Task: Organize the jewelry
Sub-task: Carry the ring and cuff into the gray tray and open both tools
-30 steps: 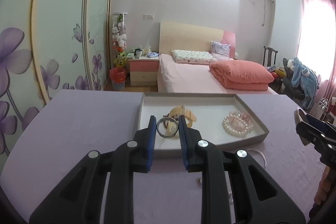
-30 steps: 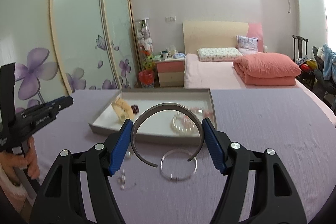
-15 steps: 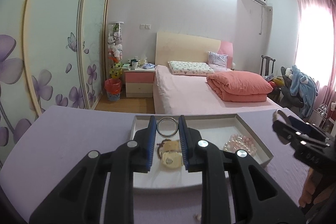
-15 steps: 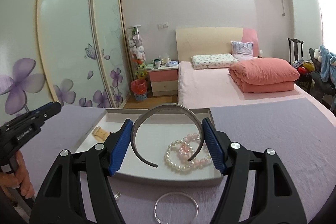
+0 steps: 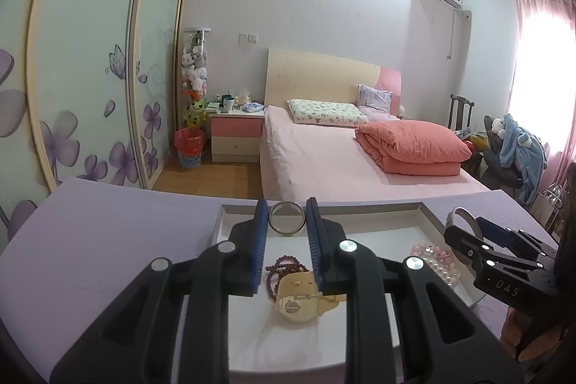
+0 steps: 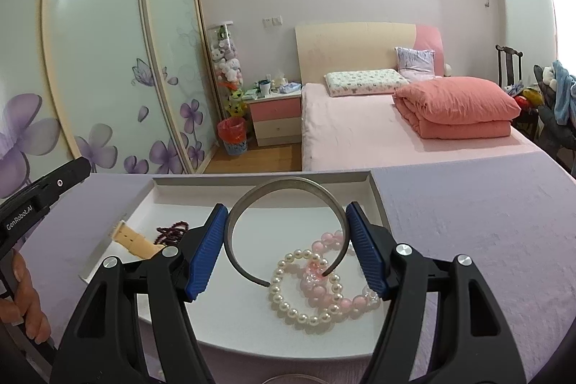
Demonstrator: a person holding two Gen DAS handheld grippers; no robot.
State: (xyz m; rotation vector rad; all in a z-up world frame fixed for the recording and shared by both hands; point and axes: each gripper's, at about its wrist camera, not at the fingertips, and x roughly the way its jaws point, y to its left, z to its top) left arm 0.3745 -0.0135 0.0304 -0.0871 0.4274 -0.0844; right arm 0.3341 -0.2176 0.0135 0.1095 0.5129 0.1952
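Left wrist view: our left gripper (image 5: 287, 222) has its jaws nearly closed on a small metal ring (image 5: 287, 222), pinched edgewise at the tips and held over the tray (image 5: 430, 216). Directly below the jaws lie a cream watch (image 5: 298, 301) and a dark red bead string (image 5: 282, 270), both on the tray floor. To the right of the jaws sits a pile of pearl and pink bracelets (image 5: 437, 261), with our right gripper coming in from that side.

Right wrist view: our right gripper (image 6: 287, 247) stands a good way open, its jaws clamped across a grey open bangle (image 6: 284, 189), one pad on each outer side, the gap end pointing back toward us. Bangle hangs over the tray's right half, just above the bracelets, which sit under and slightly ahead of the jaws. Left of the jaws we see the watch strap and bead string, and further left the other gripper with a hand (image 6: 25, 297) on its handle.

Status, as we judge it: watch, beads and bracelets are already in the tray. Ring and bangle are over it but not yet released. At the bottom edge, behind the jaws, a curved metal rim (image 6: 288, 378) shows on the lilac worktop (image 6: 486, 240); looks like another piece left to collect. Beyond the tray: only the bed.
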